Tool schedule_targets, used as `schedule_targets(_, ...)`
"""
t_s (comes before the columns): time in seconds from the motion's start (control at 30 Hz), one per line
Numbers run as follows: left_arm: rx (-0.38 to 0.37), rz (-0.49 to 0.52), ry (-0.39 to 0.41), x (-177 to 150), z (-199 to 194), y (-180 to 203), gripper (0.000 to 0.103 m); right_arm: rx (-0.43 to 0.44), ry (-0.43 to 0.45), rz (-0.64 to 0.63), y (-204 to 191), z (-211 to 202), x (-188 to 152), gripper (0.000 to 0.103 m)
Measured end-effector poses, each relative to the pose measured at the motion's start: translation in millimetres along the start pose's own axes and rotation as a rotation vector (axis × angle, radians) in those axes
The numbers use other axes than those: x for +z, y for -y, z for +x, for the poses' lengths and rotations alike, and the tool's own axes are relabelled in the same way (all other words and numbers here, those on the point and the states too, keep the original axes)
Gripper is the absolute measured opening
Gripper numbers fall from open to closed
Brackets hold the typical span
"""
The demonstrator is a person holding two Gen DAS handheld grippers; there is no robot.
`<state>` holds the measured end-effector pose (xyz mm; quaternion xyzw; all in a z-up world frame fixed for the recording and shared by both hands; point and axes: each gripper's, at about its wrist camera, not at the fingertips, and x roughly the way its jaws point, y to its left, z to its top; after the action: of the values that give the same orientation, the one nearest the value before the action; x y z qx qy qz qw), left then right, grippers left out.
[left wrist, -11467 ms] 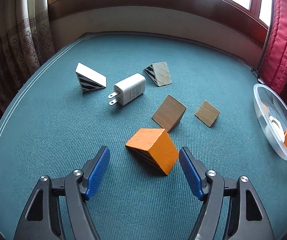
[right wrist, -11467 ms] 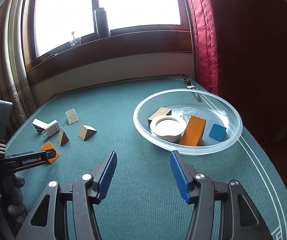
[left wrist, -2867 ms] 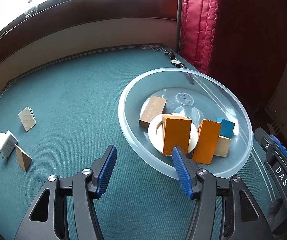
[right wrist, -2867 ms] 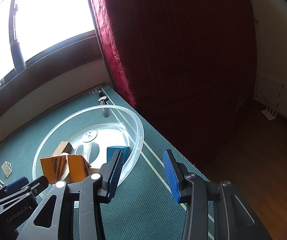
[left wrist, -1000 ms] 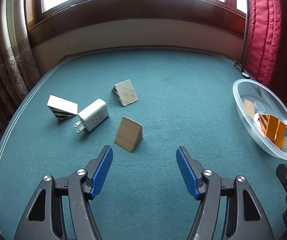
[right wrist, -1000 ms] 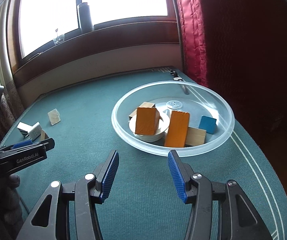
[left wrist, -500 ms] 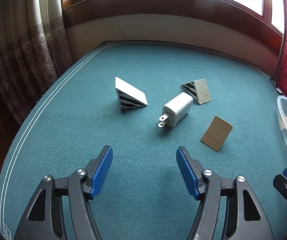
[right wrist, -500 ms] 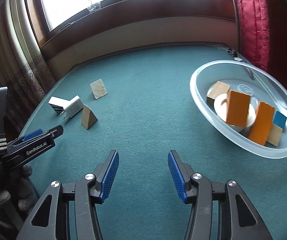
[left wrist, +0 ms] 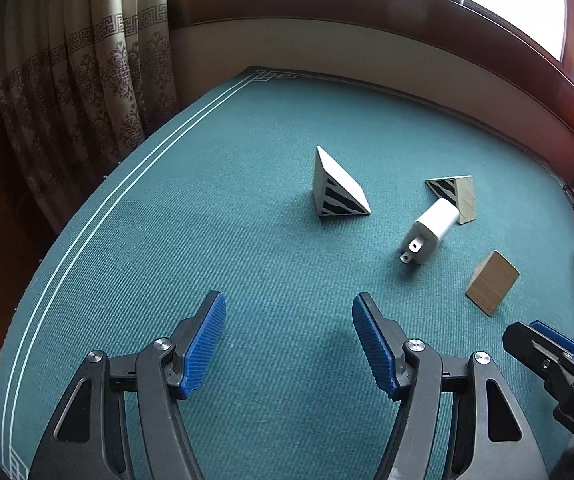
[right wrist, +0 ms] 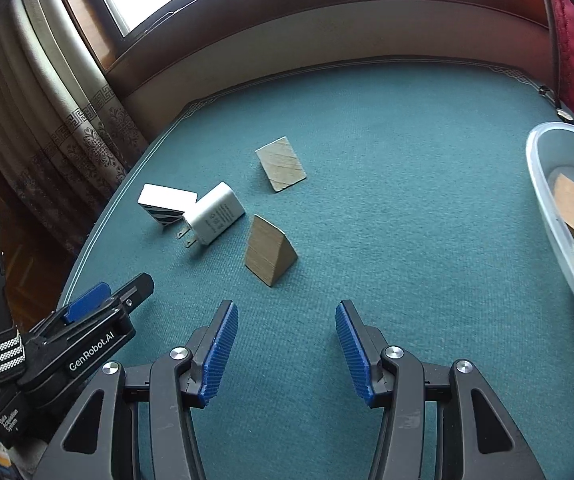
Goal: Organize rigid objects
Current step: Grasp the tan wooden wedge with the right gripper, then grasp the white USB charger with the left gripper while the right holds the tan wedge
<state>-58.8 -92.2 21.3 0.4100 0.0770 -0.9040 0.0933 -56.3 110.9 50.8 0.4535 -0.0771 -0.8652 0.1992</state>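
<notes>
Green felt table [right wrist: 387,200] sitting under window. Both grippers, left [left wrist: 289,344] and right [right wrist: 287,346], hovering with jaws apart, gripping nothing. Charger [right wrist: 215,218] and three wedges lying mid-frame; nearest wedge [right wrist: 269,256] just ahead of right gripper. Bowl [right wrist: 555,216] poking in at right edge.

White charger [left wrist: 433,231], teal tablecloth [left wrist: 207,240].

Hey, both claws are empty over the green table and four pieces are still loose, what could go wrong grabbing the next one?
1. The white charger lies touching the striped white wedge; closing on either may knock the other.
2. The plain wooden wedge has sloped faces, so the right claw might slip off it.
3. The left claw sits close beside the right; reaching together, they could collide.
</notes>
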Motion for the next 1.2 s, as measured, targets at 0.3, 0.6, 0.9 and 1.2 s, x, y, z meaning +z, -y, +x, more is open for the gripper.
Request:
schedule_targets(0.3,0.001,-0.018,-0.011,-3.3,1.3,-0.5,0.067,-0.026,0.001,-0.004,-20.3,25.6,19.3,0.051)
schedule_targets(0.6,-0.001,-0.027,-0.010,-6.0,1.2,1.6,0.067,-0.126,0.046,-0.055,-29.2,36.3,26.3,0.034)
schedule_targets(0.9,-0.002,-0.024,-0.005,-5.0,-0.9,-1.1,0.067,-0.143,0.054,-0.063,-13.9,21.2,20.8,0.034)
schedule_targets(1.2,-0.022,-0.001,-0.019,-2.4,-5.5,12.1,0.067,-0.145,0.061,-0.026,8.3,-11.0,0.1,0.034)
